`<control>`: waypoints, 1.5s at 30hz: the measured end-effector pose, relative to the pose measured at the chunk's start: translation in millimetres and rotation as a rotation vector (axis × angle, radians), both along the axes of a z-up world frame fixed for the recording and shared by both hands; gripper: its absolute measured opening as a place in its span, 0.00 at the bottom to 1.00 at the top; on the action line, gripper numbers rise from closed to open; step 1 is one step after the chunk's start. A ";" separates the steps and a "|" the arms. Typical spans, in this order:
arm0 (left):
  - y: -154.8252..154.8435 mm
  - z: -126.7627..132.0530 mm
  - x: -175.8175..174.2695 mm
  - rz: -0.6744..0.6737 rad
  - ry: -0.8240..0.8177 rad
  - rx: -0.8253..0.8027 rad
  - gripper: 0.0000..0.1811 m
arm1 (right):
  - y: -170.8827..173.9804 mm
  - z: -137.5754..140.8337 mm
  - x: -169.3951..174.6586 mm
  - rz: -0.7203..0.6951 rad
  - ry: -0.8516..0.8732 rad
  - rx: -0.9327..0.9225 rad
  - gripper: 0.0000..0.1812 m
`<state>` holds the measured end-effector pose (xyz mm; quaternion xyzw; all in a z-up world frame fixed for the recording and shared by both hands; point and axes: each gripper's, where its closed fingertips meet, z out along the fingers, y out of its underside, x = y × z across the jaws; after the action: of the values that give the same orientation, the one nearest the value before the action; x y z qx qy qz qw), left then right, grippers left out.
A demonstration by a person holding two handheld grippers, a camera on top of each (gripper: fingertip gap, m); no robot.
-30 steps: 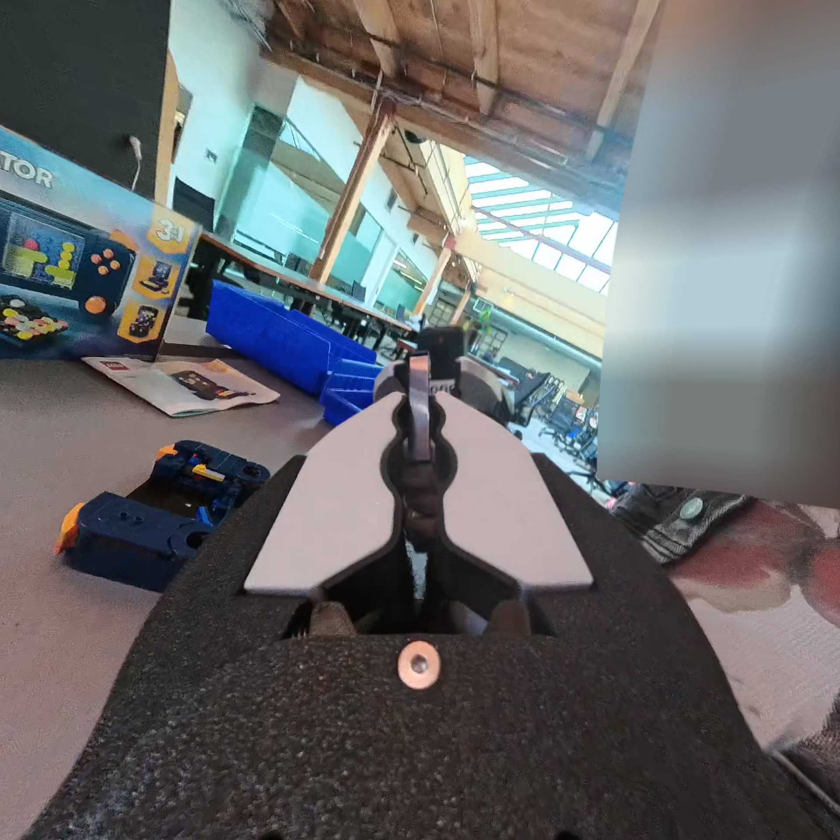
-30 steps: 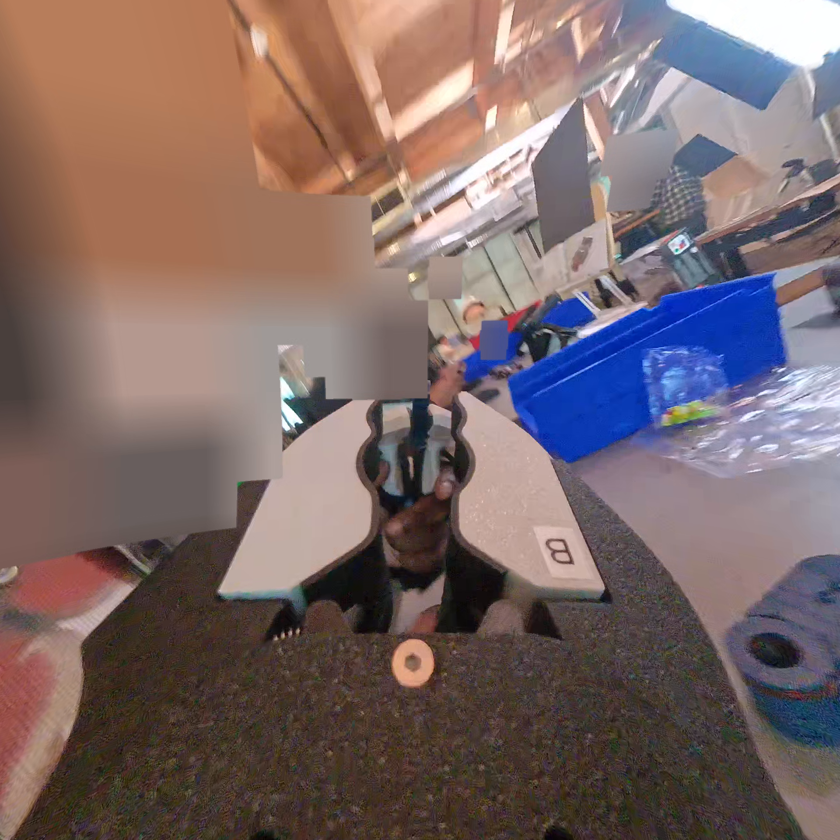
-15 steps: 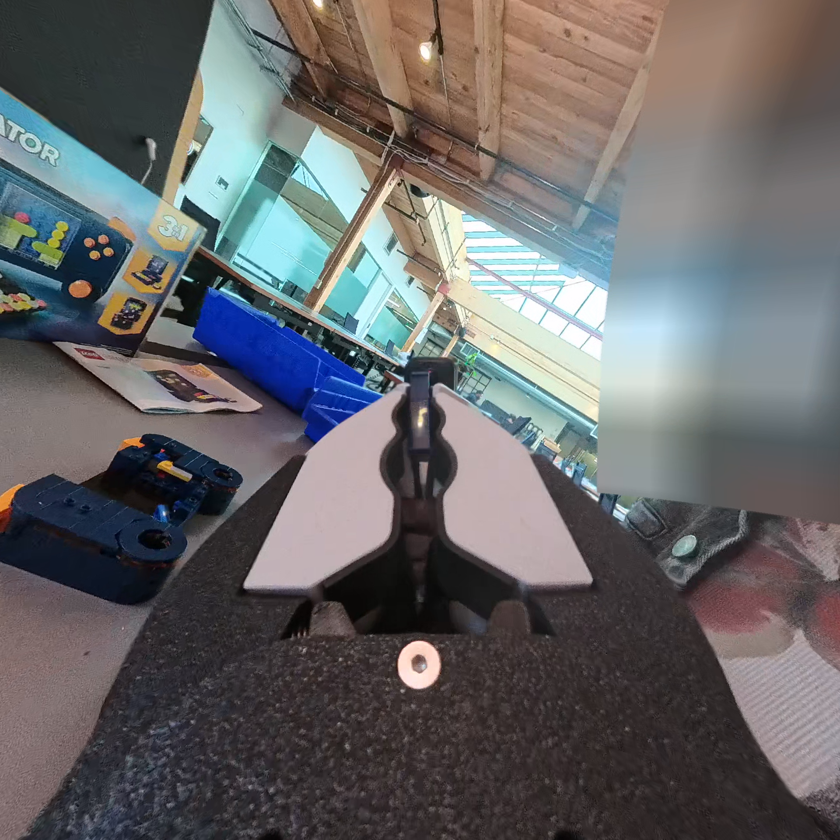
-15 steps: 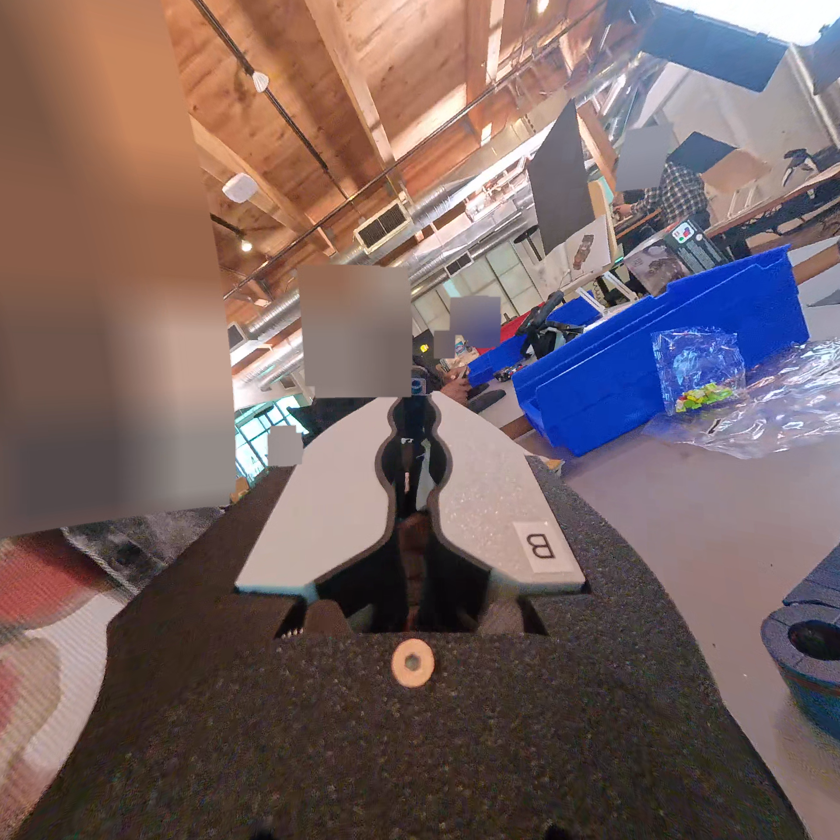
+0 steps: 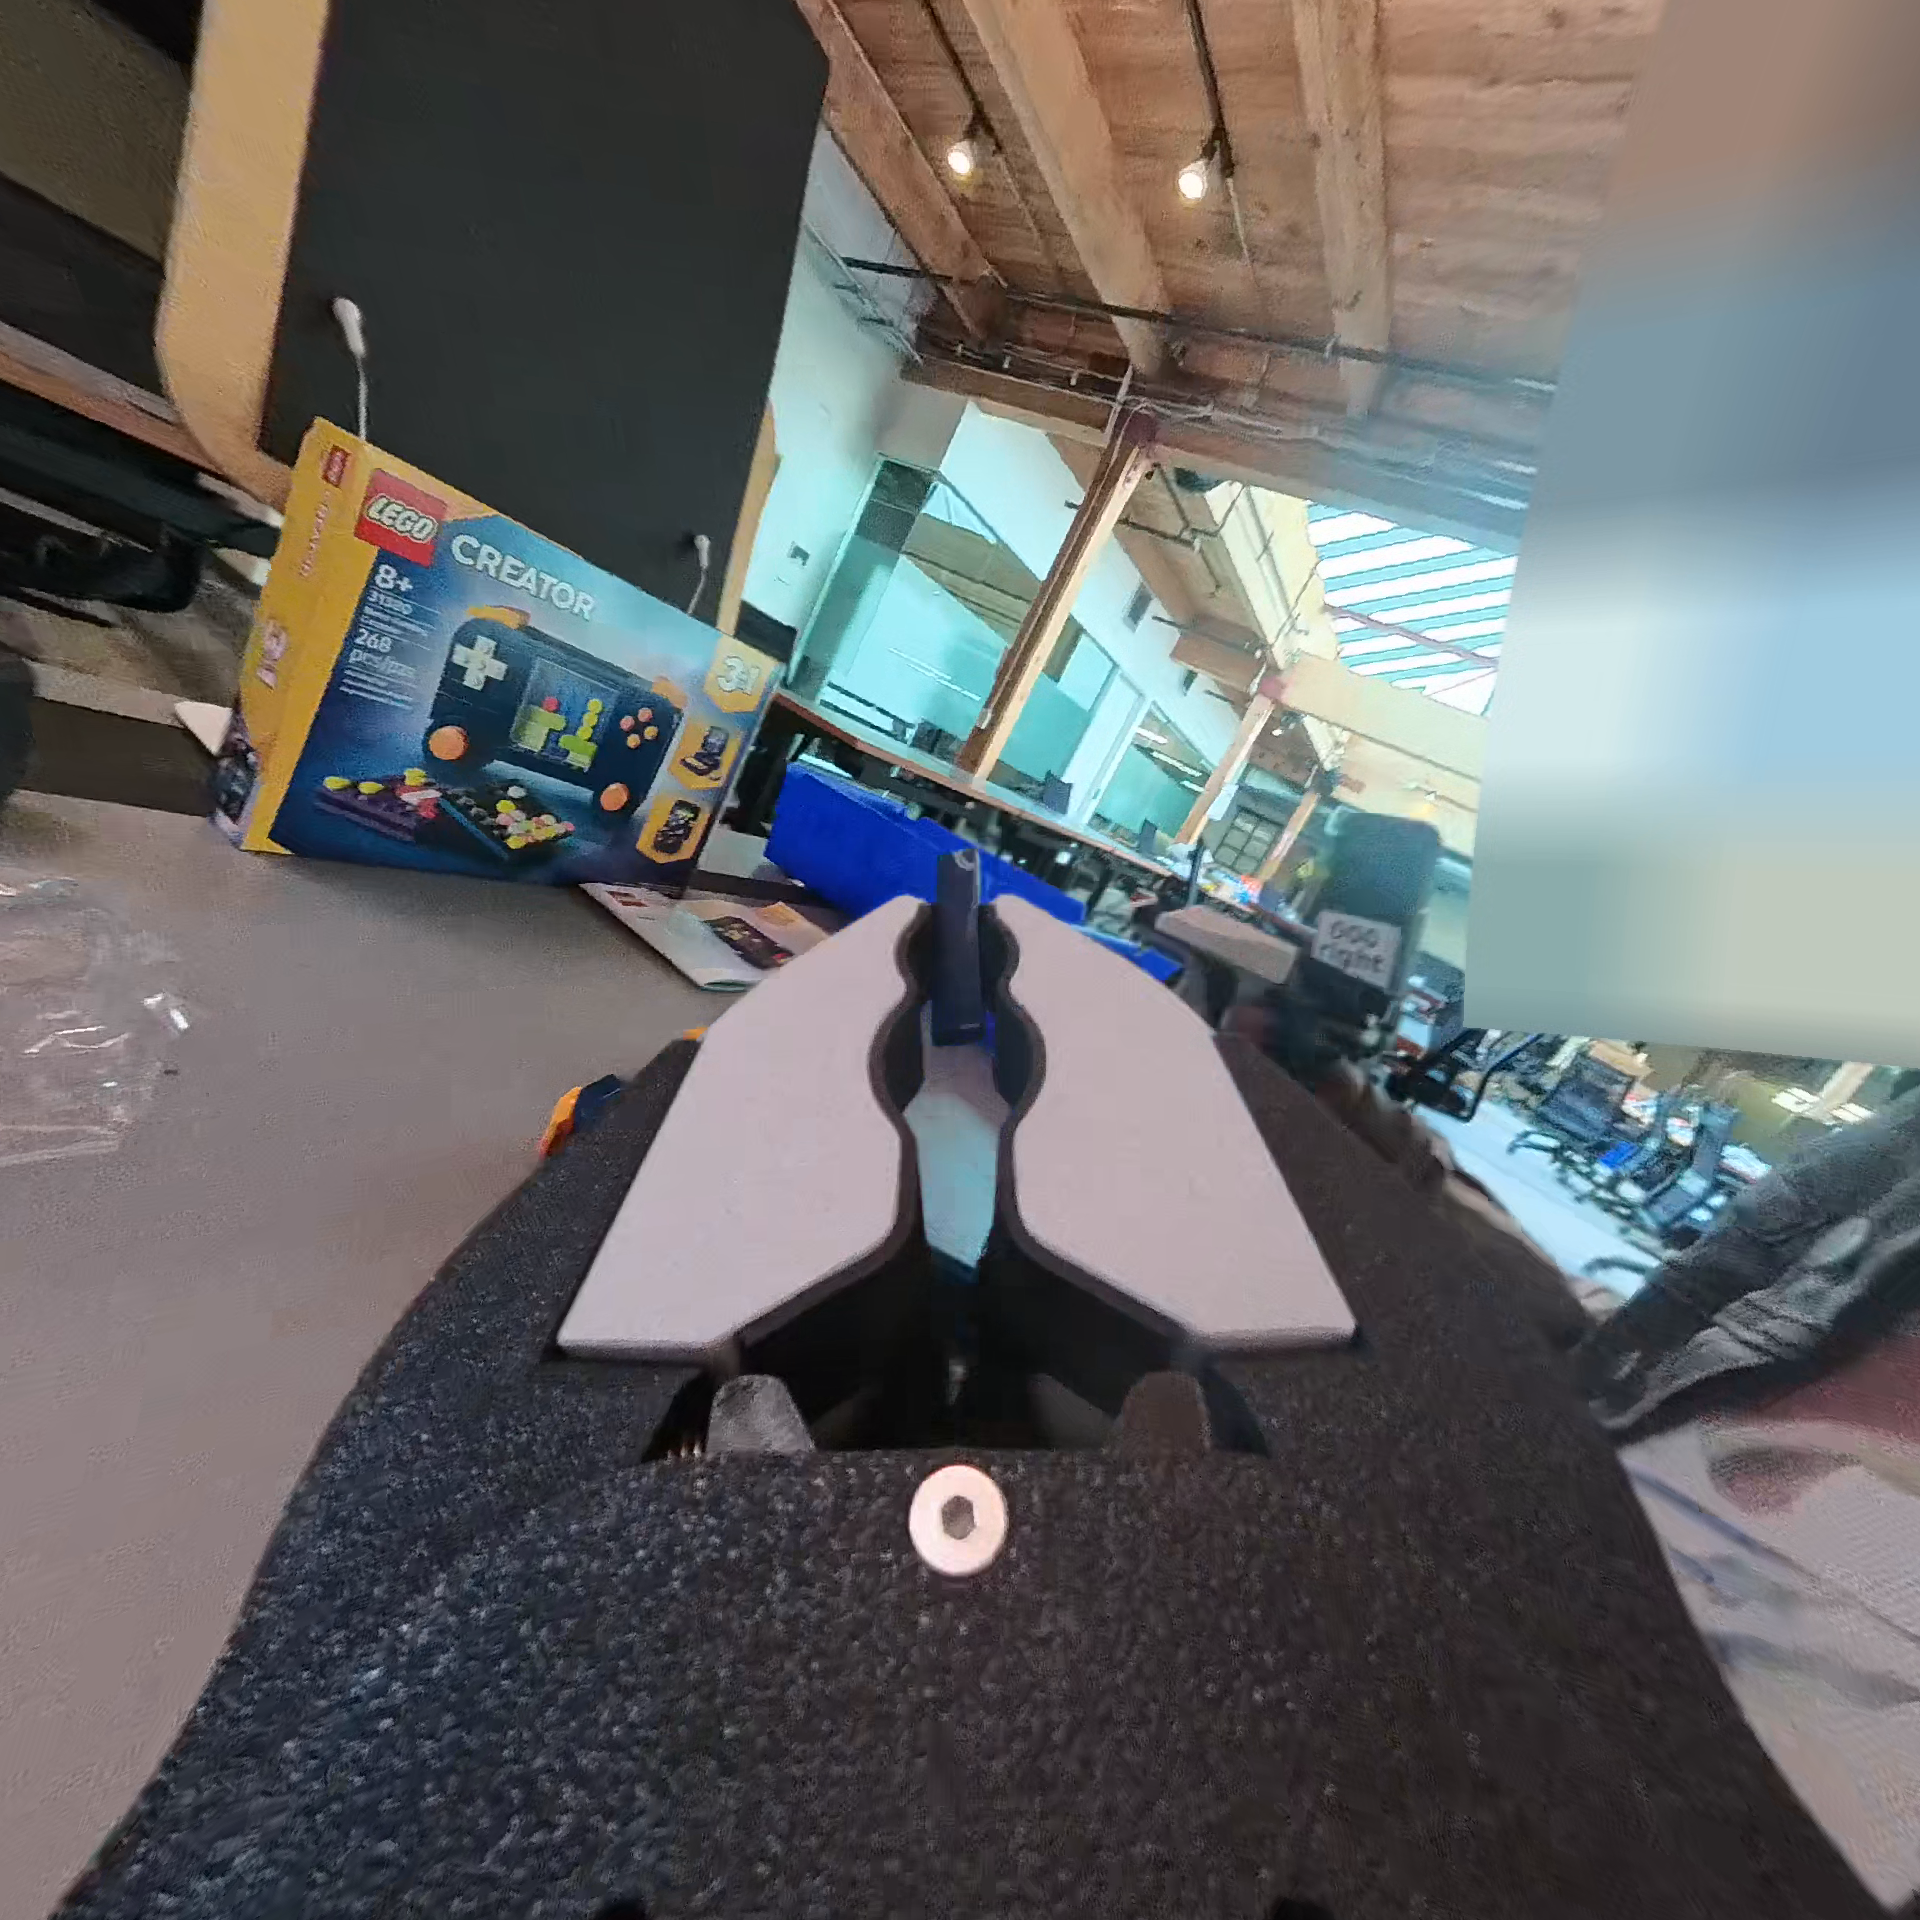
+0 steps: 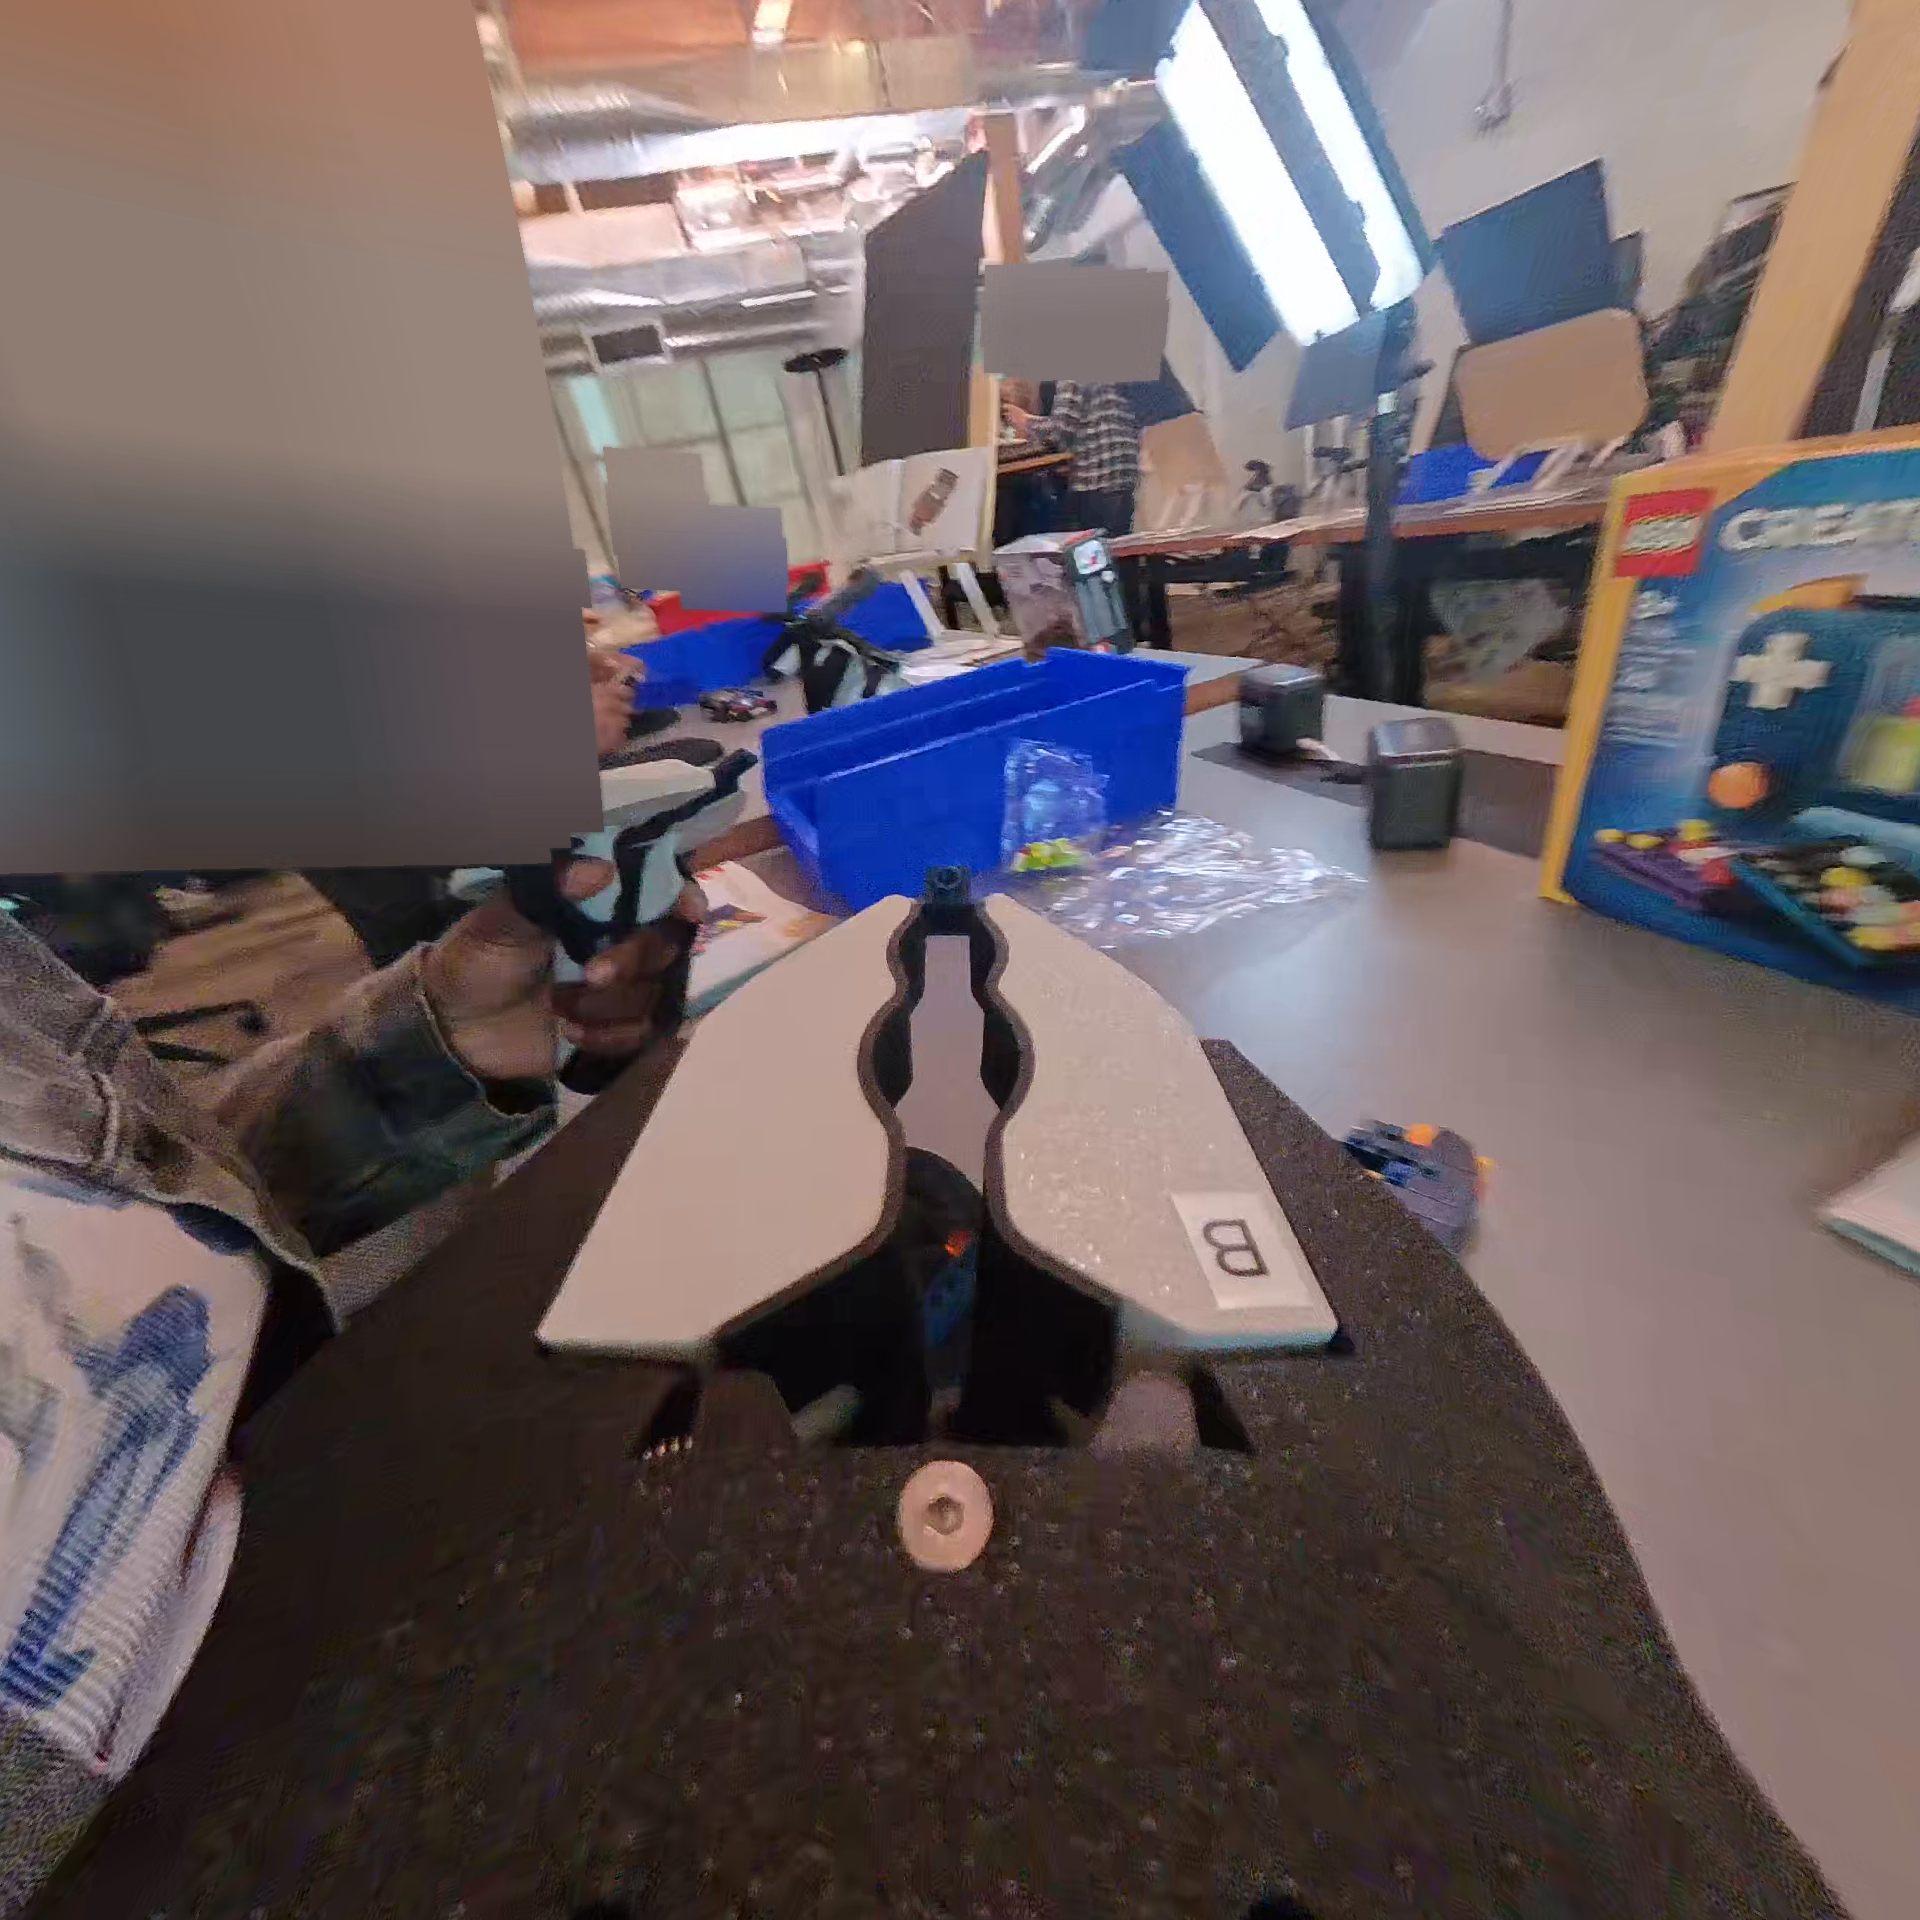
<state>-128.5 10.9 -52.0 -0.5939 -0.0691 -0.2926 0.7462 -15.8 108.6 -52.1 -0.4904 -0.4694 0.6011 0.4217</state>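
While both tongs are swinging down from the ceiling, you are pinching: left tongs (image 5: 958, 935), dark-blue brick (image 5: 956, 961); right tongs (image 6: 943, 914), black piece (image 6: 945, 902); set box (image 5: 488, 686) now at 10 o'clock.
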 end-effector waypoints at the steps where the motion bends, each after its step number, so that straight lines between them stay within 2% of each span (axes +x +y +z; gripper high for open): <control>1: 0.1 -4.1 -1.6 0.023 0.038 -0.022 0.04 | 9.3 2.6 12.1 -0.058 -0.014 0.050 0.04; 4: -2.2 -14.0 -12.8 0.082 0.099 -0.079 0.04 | 50.5 20.7 67.4 -0.299 -0.016 0.147 0.04; 7: -8.5 -11.1 -25.5 0.119 0.086 -0.067 0.04 | 110.6 32.8 149.1 -0.677 -0.119 0.252 0.04; 9: -10.8 -8.5 -32.3 0.143 0.078 -0.058 0.04 | 145.1 35.1 206.4 -0.939 -0.245 0.317 0.04; 11: -10.6 -6.9 -33.0 0.147 0.081 -0.056 0.04 | 170.1 17.7 246.2 -1.079 -0.458 0.302 0.04; 12: -9.9 -6.1 -30.4 0.140 0.085 -0.055 0.04 | 179.3 1.0 259.9 -1.104 -0.587 0.254 0.05; 13: -8.7 -5.3 -26.9 0.133 0.090 -0.054 0.04 | 185.7 -15.5 269.6 -1.109 -0.697 0.207 0.14; 14: -7.6 -4.2 -22.7 0.126 0.095 -0.050 0.04 | 190.7 -27.5 276.8 -1.116 -0.766 0.176 0.20; 15: -6.9 -2.9 -18.0 0.116 0.101 -0.047 0.04 | 193.5 -34.9 280.6 -1.114 -0.797 0.163 0.22; 20: -5.7 -2.9 -8.4 0.106 0.138 -0.063 0.04 | 198.3 -31.0 283.0 -1.121 -0.737 0.206 0.32; 22: -3.8 -3.2 -5.1 0.079 0.128 -0.065 0.04 | 194.8 -22.9 278.6 -1.119 -0.689 0.220 0.31; 24: 2.0 -3.2 9.8 -0.032 0.064 -0.066 0.04 | 176.8 1.2 242.3 -1.003 -0.461 0.265 0.27; 27: 10.3 2.6 50.8 -0.361 -0.154 -0.041 0.04 | 102.9 31.6 155.3 -0.579 -0.101 0.361 0.21; 29: 12.2 8.5 74.6 -0.550 -0.280 -0.020 0.04 | 40.0 34.4 104.3 -0.275 0.027 0.455 0.17; 31: 14.2 1.2 99.8 -0.665 -0.259 -0.083 0.04 | -13.8 25.0 64.3 -0.052 0.075 0.587 0.17; 34: 13.7 -7.9 123.7 -0.737 -0.186 -0.154 0.04 | -55.7 6.2 24.5 0.088 0.080 0.774 0.17; 37: 11.0 -12.9 132.0 -0.781 -0.159 -0.201 0.04 | -82.0 -3.1 14.7 0.253 0.100 0.773 0.15; 40: 8.0 -19.2 137.0 -0.809 -0.126 -0.229 0.04 | -87.7 -10.1 12.1 0.292 0.081 0.770 0.06; 42: 6.6 -19.5 140.1 -0.838 -0.142 -0.222 0.04 | -89.6 -24.0 11.4 0.316 -0.001 0.791 0.03; 45: 7.5 -22.0 142.7 -0.864 -0.151 -0.221 0.04 | -89.2 -27.2 14.1 0.294 -0.017 0.778 0.02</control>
<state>14.3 18.5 -74.0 -0.6215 0.1002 -0.6105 0.4805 -1.6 19.4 -79.3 -0.2272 -0.7299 0.4288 0.4815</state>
